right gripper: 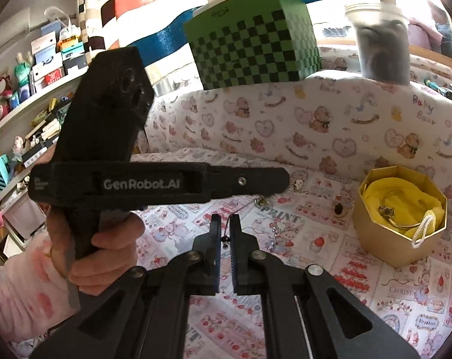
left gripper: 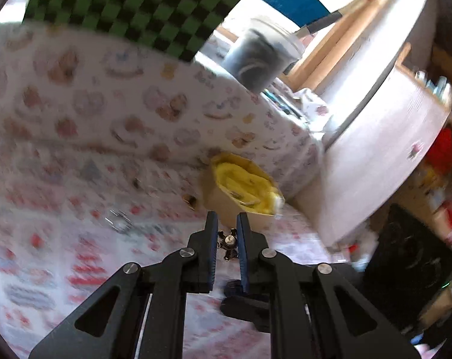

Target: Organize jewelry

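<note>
A gold box (right gripper: 375, 239) lined with yellow cloth (right gripper: 411, 200) stands at the right on the printed cloth, and a bangle and a small dark piece (right gripper: 386, 210) lie in it. My right gripper (right gripper: 225, 222) is shut on a thin chain with dark beads (right gripper: 225, 237). Loose pieces lie beyond it: a small bell (right gripper: 258, 200), a dark ring (right gripper: 339, 208) and a sparkly chain (right gripper: 275, 234). In the blurred left wrist view my left gripper (left gripper: 227, 227) is shut on a small black and gold ornament (left gripper: 228, 243), just short of the box (left gripper: 226, 206). A hand holds the left gripper (right gripper: 285, 181) side-on.
A green checkered box (right gripper: 255, 48) and a jar of dark contents (right gripper: 381, 45) stand on the padded bear-print wall (right gripper: 330, 119) behind. Crowded shelves (right gripper: 40, 68) fill the left. A pink sleeve (right gripper: 19, 293) is at lower left. Silver jewelry (left gripper: 118, 223) lies left of the left gripper.
</note>
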A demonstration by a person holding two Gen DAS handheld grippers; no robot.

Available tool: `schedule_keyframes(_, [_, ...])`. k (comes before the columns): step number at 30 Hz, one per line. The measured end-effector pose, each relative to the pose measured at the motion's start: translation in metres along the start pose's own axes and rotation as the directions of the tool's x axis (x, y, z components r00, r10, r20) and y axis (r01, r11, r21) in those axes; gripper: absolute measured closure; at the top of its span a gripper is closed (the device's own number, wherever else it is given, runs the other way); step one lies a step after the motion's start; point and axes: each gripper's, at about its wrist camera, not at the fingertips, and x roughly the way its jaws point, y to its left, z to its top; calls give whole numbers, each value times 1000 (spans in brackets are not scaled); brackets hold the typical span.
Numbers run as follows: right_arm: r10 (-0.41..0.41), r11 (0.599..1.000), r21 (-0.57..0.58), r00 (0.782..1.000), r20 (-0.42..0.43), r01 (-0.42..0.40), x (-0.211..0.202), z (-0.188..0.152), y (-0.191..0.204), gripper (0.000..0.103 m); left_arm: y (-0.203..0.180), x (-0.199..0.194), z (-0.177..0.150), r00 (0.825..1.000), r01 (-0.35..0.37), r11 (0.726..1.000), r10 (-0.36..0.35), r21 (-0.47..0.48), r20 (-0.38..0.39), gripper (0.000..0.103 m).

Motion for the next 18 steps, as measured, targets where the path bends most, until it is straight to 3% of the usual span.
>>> schedule_keyframes(5, [-96, 995, 36, 995, -39, 97, 10, -3, -12, 98, 3, -6, 1, 995, 96, 993, -95, -71, 5, 92])
schedule_keyframes(12, [-253, 959, 113, 966, -62, 258, 11, 0, -39, 98, 14, -10, 4, 987, 158, 977, -160, -146, -2, 92])
schedule_keyframes(13, [-283, 950, 123, 957, -59, 288, 9, 0, -44, 98, 15, -12, 4, 987, 161, 975, -162, -154, 3, 92])
schedule_keyframes(15, [-321, 936, 134, 946, -50, 325, 6, 2, -50, 98, 15, -16, 6, 990, 143, 980, -142, -140, 13, 103])
schedule_keyframes(18, [-343, 922, 176, 938, -47, 346, 1, 4, -62, 98, 15, -20, 9, 996, 83, 989, -80, -123, 25, 103])
